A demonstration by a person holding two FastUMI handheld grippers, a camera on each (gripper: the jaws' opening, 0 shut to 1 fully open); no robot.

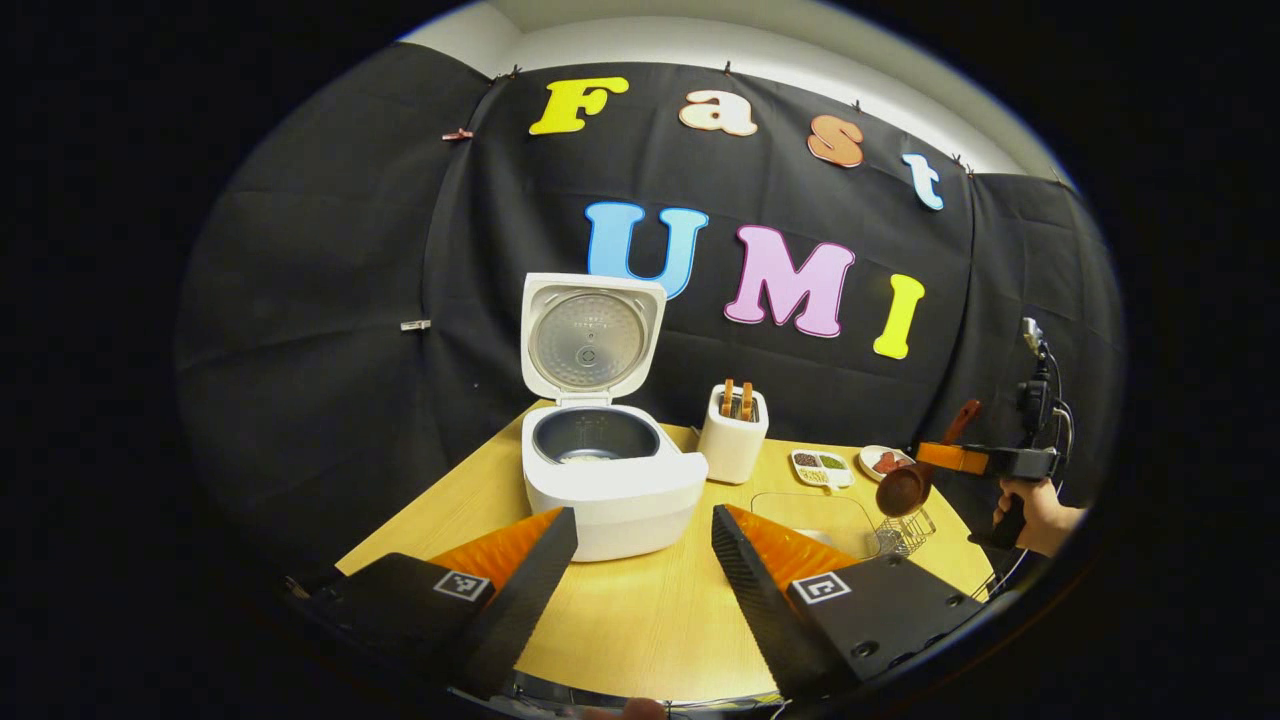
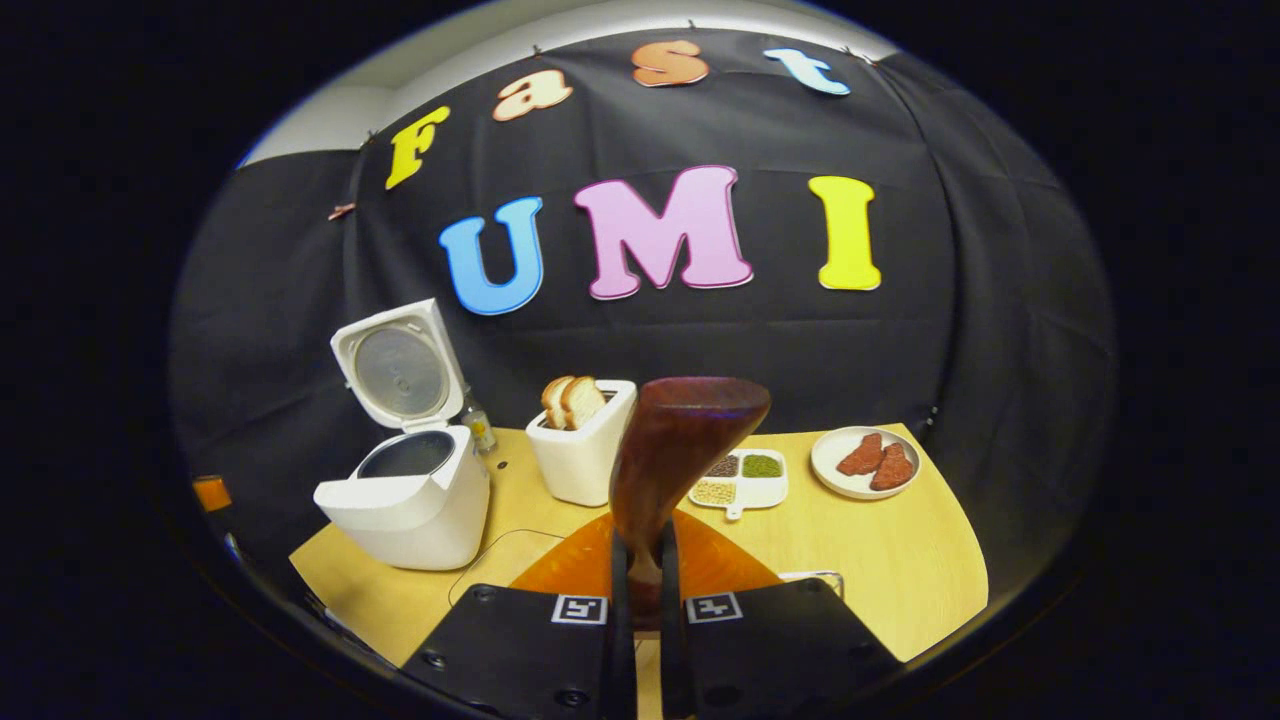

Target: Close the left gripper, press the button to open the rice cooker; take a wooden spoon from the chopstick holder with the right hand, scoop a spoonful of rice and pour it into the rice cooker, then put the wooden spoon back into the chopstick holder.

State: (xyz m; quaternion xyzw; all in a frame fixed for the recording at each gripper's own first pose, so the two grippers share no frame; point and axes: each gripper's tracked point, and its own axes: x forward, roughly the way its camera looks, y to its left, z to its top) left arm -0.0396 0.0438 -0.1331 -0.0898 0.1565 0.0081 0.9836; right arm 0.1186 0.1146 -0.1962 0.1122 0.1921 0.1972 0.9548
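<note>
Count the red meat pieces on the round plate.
2. Both lie side by side on the round plate at the table's far right: left piece, right piece. Nothing appears hidden.

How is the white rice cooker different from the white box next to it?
The rice cooker is the bigger one, and the white box is smaller and narrower. The rice cooker has a lid, standing open, with a dark pot inside; the white box has no lid on it. The white box has things sticking up out of its top; the rice cooker does not. Both are white and stand on the wooden table.
</note>
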